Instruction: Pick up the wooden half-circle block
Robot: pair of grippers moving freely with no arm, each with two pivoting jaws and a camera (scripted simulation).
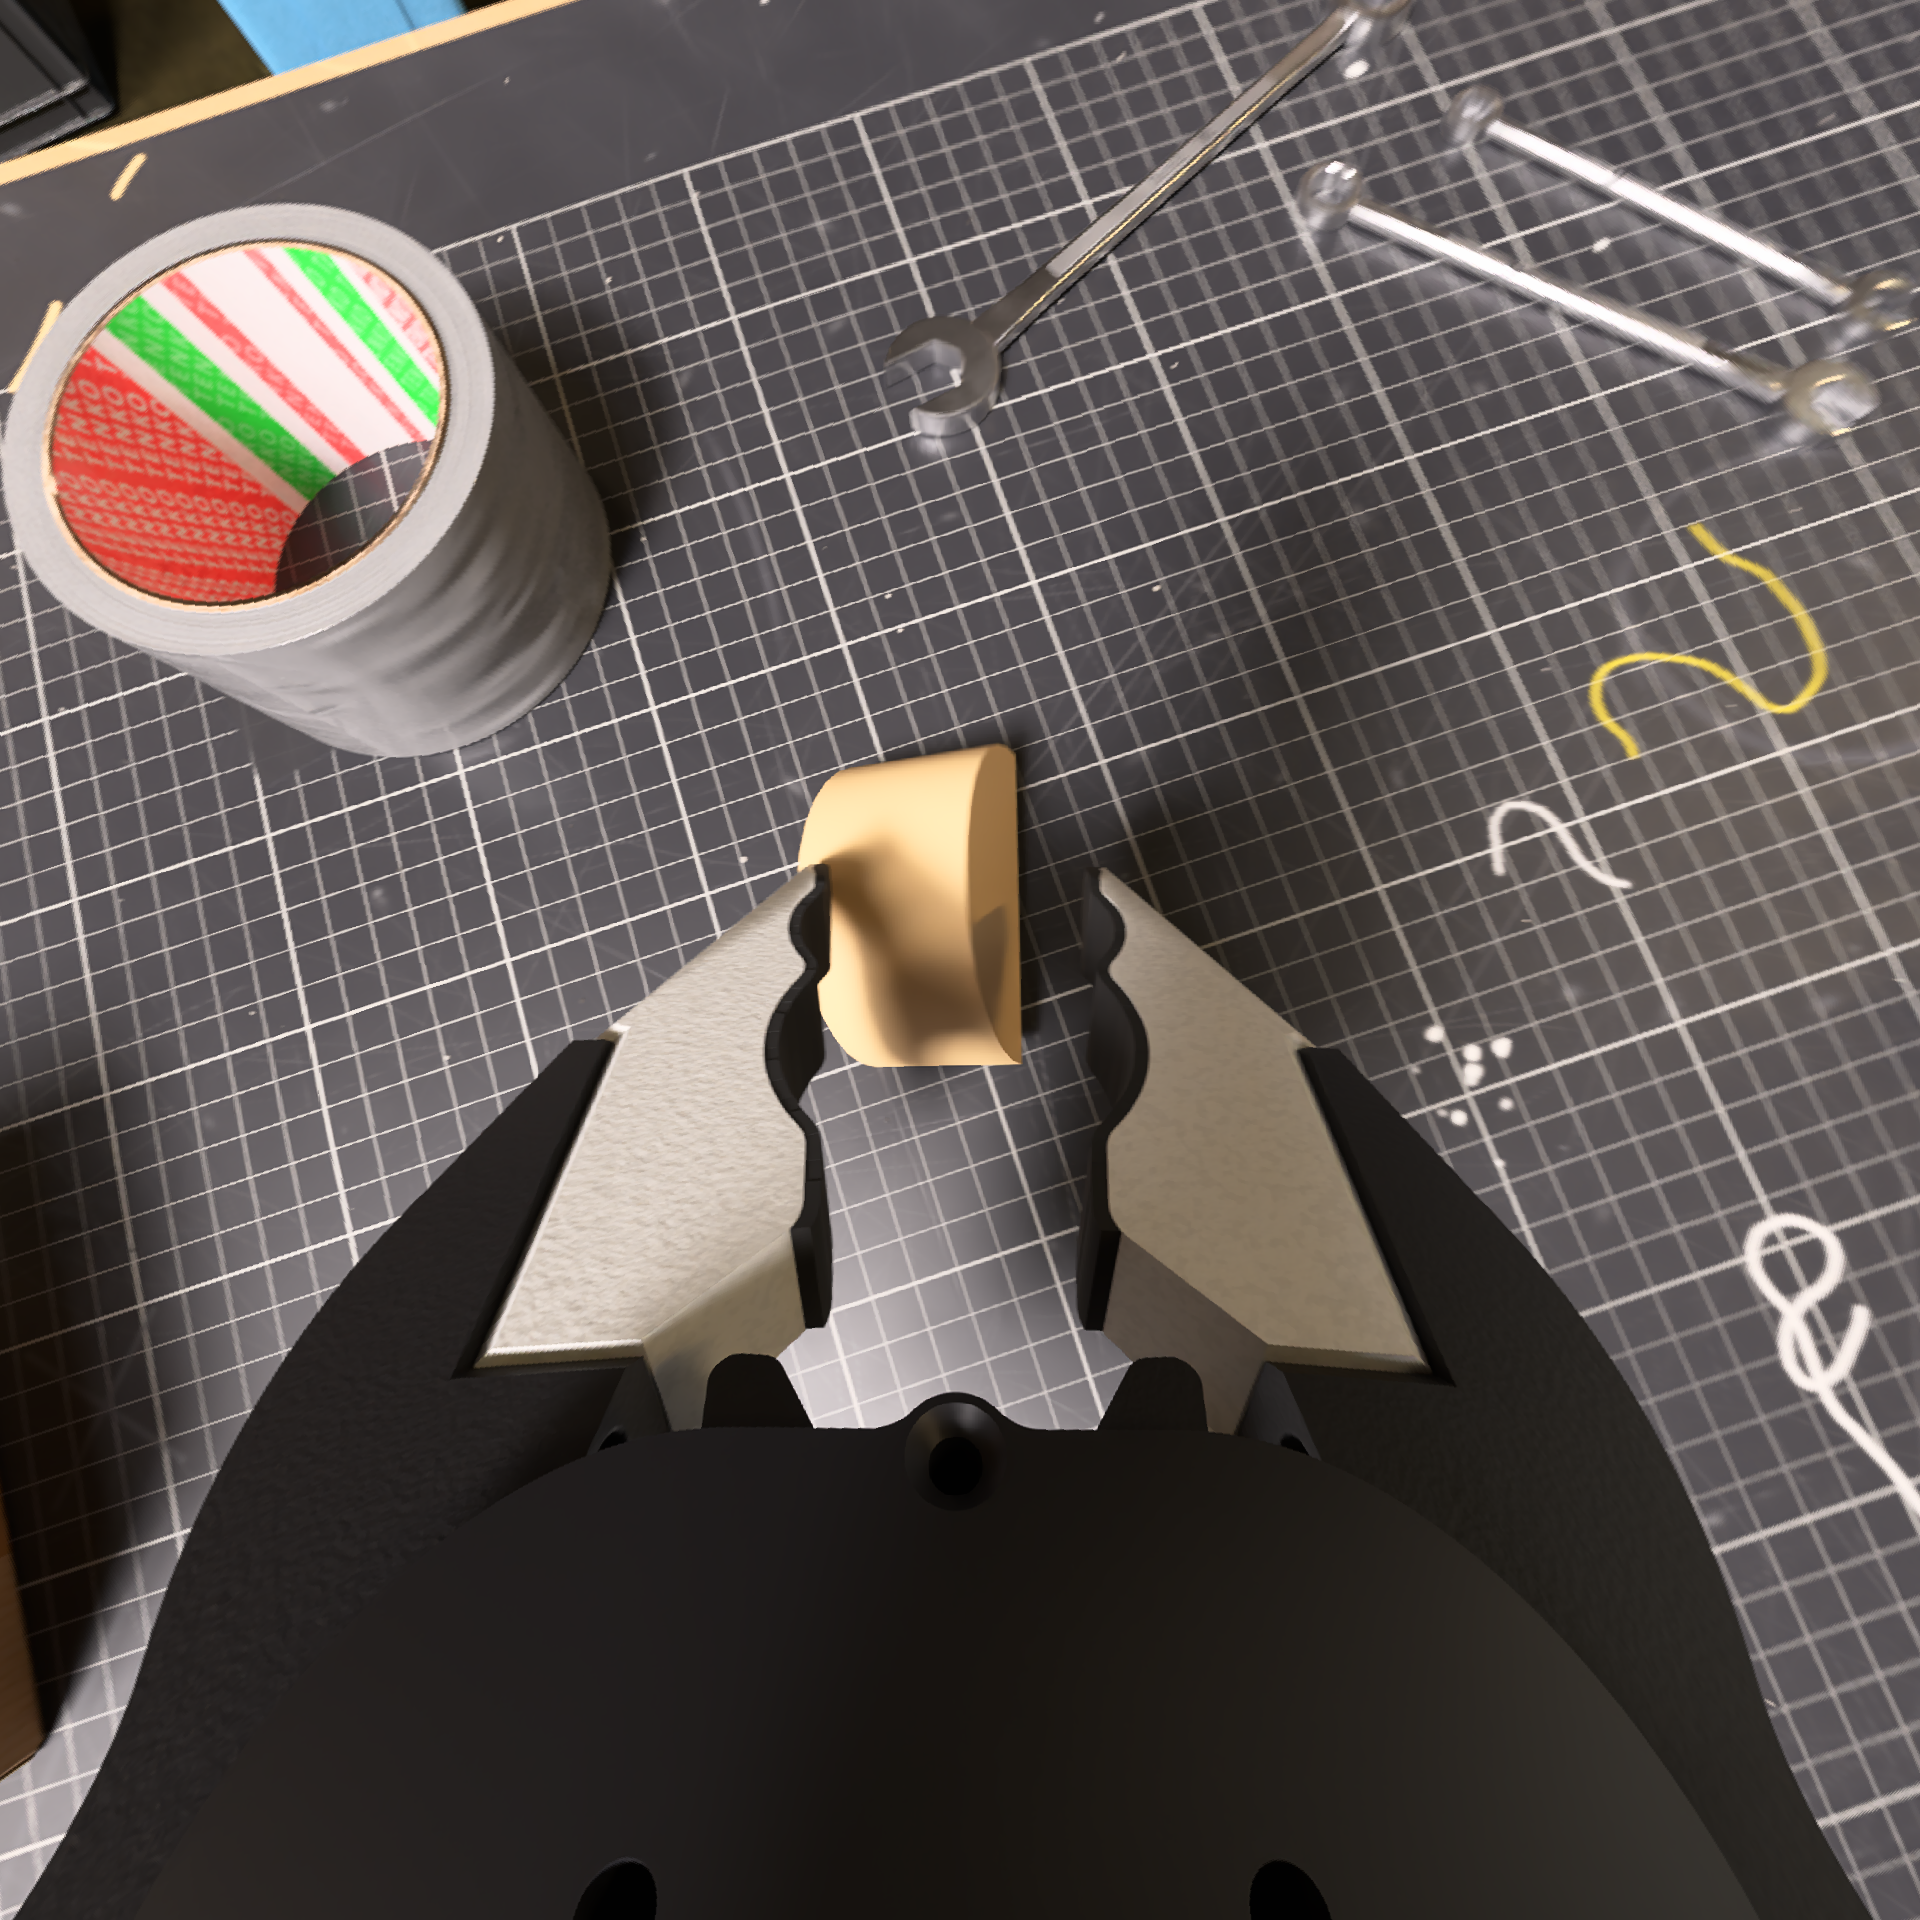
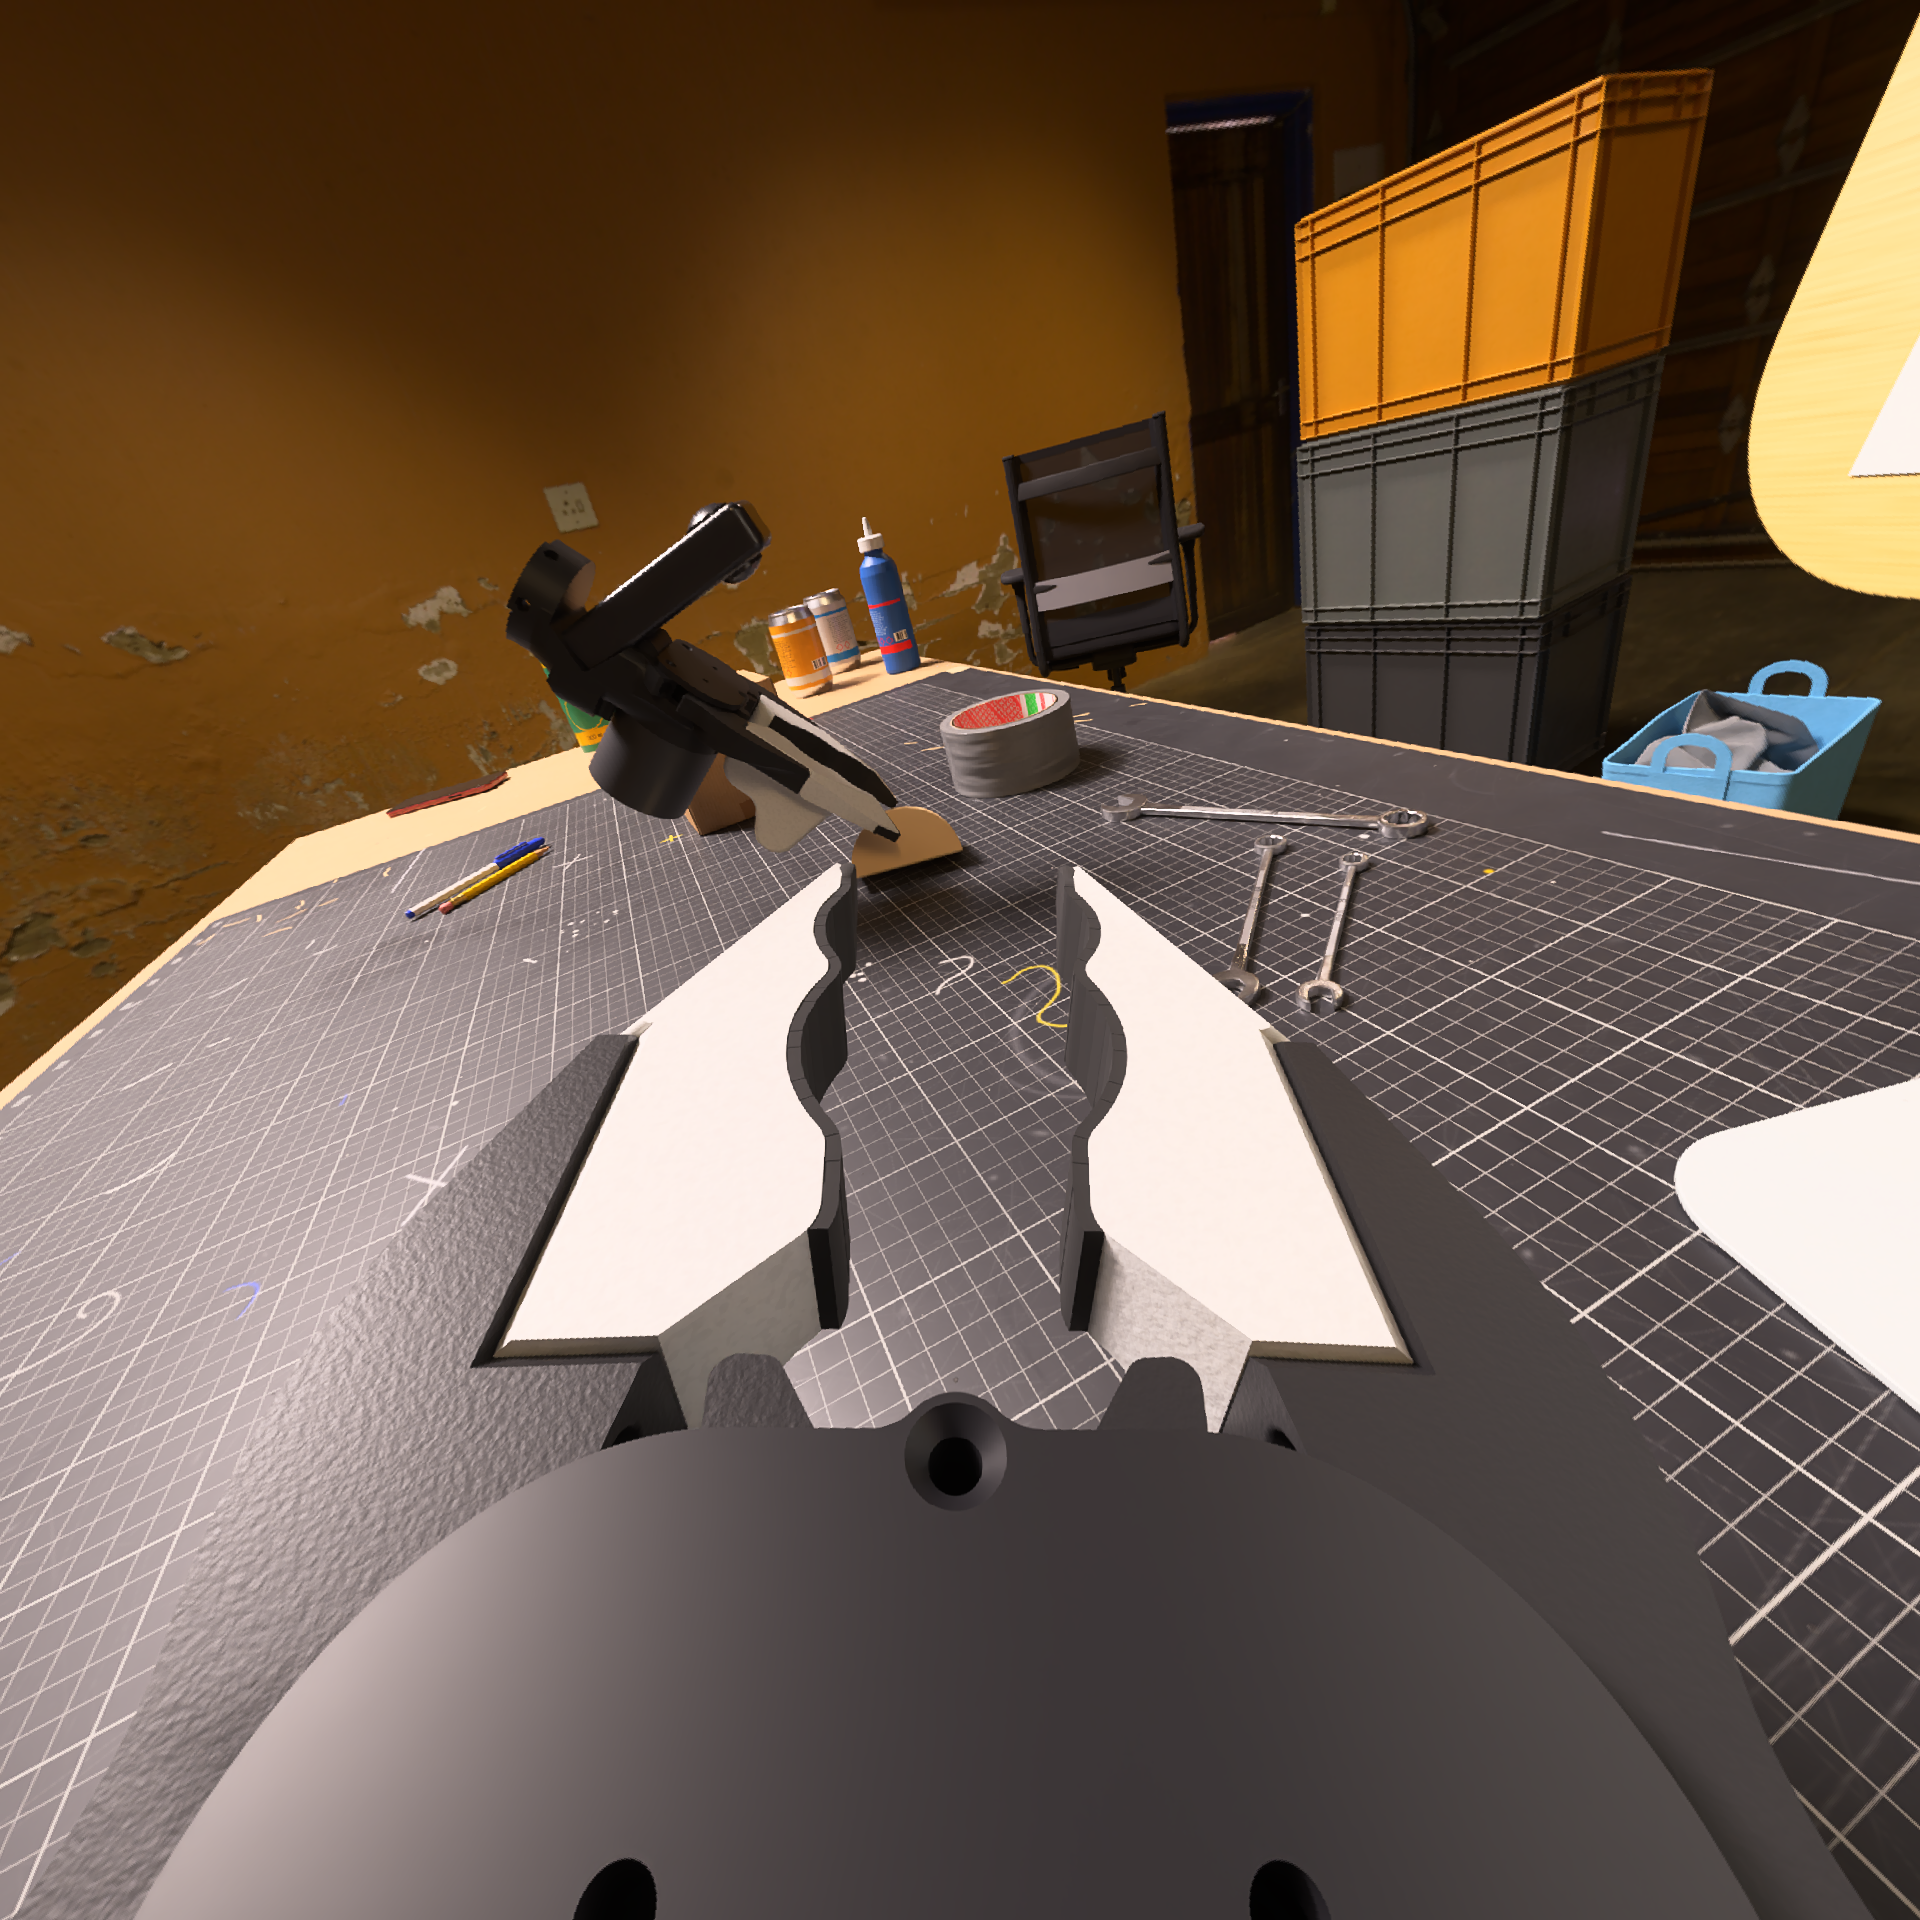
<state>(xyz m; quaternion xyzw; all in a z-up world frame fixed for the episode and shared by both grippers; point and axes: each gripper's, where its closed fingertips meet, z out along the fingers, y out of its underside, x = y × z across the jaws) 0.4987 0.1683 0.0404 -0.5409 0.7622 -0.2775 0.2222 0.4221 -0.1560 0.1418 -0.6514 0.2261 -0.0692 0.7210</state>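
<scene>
The wooden half-circle block (image 1: pixel 914 935) rests on its flat side on the dark gridded cutting mat (image 1: pixel 1299 644), curve up. My left gripper (image 1: pixel 956 878) is open and straddles it. The left fingertip (image 1: pixel 816 914) is against the block's far face. The right fingertip (image 1: pixel 1101 925) stands a small gap away from the near half-round face. In the right wrist view the block (image 2: pixel 925 836) shows under the left gripper's (image 2: pixel 883 821) tips. My right gripper (image 2: pixel 956 878) is open and empty, low over the mat, well short of the block.
A grey tape roll (image 1: pixel 301 478) stands left of the block, and three wrenches (image 1: pixel 1122 208) lie beyond it on the right. In the right wrist view there are pens (image 2: pixel 478 881), cans (image 2: pixel 800 644), a blue bottle (image 2: pixel 885 603), stacked crates (image 2: pixel 1486 260), a blue basket (image 2: pixel 1745 743) and a white sheet (image 2: pixel 1818 1226).
</scene>
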